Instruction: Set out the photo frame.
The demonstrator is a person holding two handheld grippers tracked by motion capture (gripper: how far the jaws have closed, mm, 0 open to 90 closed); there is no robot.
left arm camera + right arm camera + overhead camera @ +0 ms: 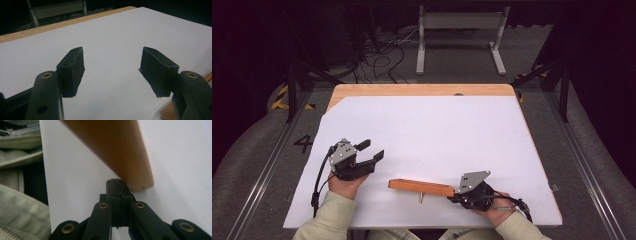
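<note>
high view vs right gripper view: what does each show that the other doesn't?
High view alone: the left gripper with jaws spread wide above the white sheet, the full length of the wooden block, a small metal pin beside it, and the floor cables. Right gripper view alone: the right gripper with jaws pressed together, empty, their tips at the block's rounded end. Both share the block, the sheet and a pale sleeve.

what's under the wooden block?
The wooden block lies on the white sheet. A small metal pin pokes out from its near edge; where it attaches underneath is hidden.
</note>
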